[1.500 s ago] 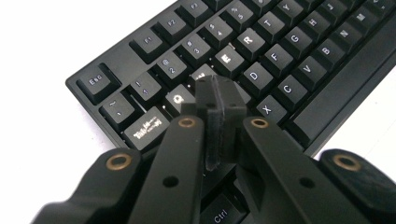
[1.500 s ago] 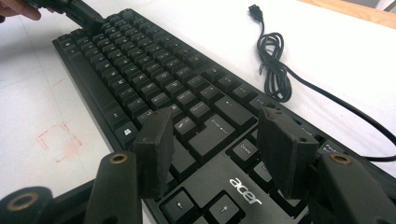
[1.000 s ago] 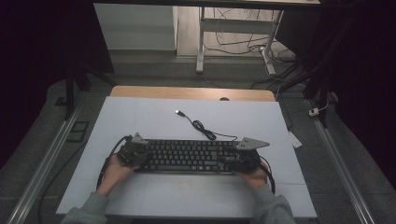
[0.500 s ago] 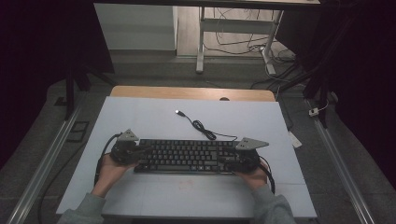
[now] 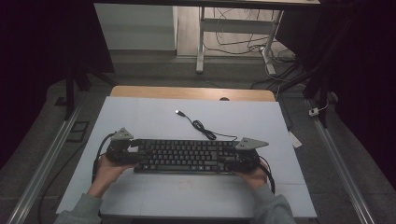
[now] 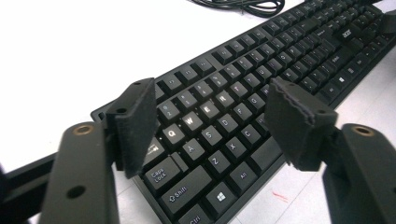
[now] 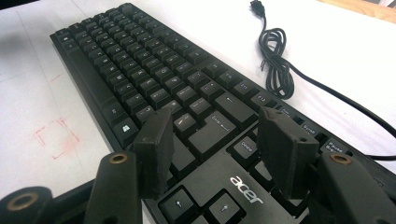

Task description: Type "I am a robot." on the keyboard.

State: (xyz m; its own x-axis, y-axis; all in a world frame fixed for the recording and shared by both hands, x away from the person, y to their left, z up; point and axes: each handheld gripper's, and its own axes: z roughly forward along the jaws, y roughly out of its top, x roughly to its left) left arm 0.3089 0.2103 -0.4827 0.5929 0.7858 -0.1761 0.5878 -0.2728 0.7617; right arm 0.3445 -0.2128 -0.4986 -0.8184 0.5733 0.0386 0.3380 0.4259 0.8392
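Looking down from the high view, a black keyboard (image 5: 186,156) lies flat near the front of a pale counter (image 5: 154,116), its long side running left to right. Its cable (image 5: 201,127) curls away behind it, ending in a loose plug (image 5: 178,112). A person's 2 hands hold the left gripper (image 5: 132,151) at the keyboard's left end and the right gripper (image 5: 229,161) at its right end.

From the left gripper view, the left gripper's jaws stand apart above the letter keys at that end, gripping nothing.

From the right gripper view, the right gripper's jaws stand apart over the arrow keys and the brand label (image 7: 245,189). Faint red marks (image 7: 56,133) show on the counter beside the keyboard.
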